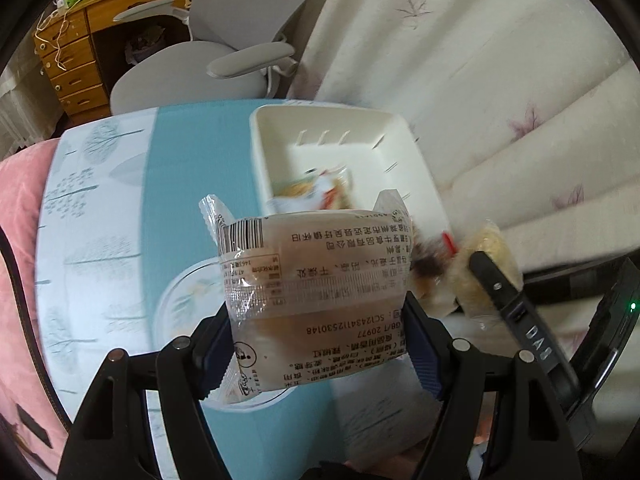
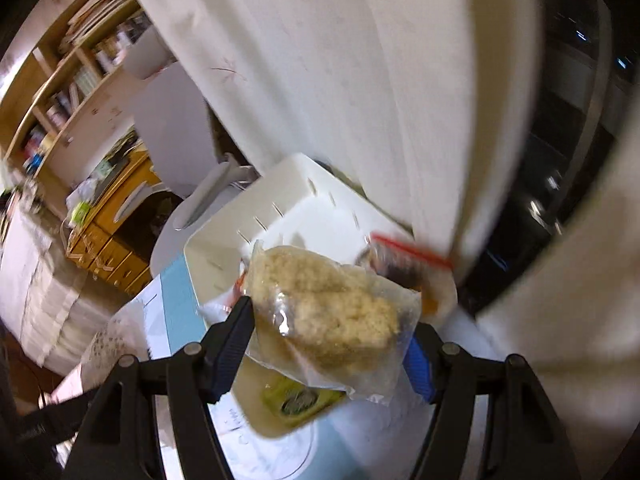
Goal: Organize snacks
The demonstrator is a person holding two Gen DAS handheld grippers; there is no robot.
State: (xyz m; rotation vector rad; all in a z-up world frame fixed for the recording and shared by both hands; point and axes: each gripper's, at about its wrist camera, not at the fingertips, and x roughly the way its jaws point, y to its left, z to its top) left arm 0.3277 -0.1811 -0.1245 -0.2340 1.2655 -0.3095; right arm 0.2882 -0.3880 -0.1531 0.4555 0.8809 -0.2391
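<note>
Pale curtains (image 1: 460, 60) with a faint leaf print hung behind a small table (image 1: 120, 208) covered in a teal and white cloth patterned with trees. Further back stood a grey office chair (image 1: 224, 60) and a wooden desk (image 1: 76, 64) with drawers; the right wrist view also caught wooden bookshelves (image 2: 68, 80), blurred.

On the cloth sat a white plastic bin (image 1: 276, 148) with slotted walls, close to the curtain. Some snack packets (image 1: 320, 190) lay inside it, too blurred to tell apart. A round clear plate (image 1: 180, 304) lay on the table nearer the person.

The left gripper (image 1: 318, 344) was clamped on a clear-wrapped bun (image 1: 316, 288) with a barcode and printed Chinese text, its blue-padded fingers (image 1: 426, 360) pressing both sides of the packet, which was held in the air just short of the bin.

The right gripper (image 2: 328, 344) was closed on a clear bag of crumbly beige snack (image 2: 332, 304), one pad at each edge of the bag, held in the air with the bin behind it. Just beyond that bag I could see a dark snack in a bag with a red strip (image 2: 408, 256), though whether it lay in the bin or beside it I could not tell. Below the held bag lay a green-labelled packet (image 2: 300, 400).
</note>
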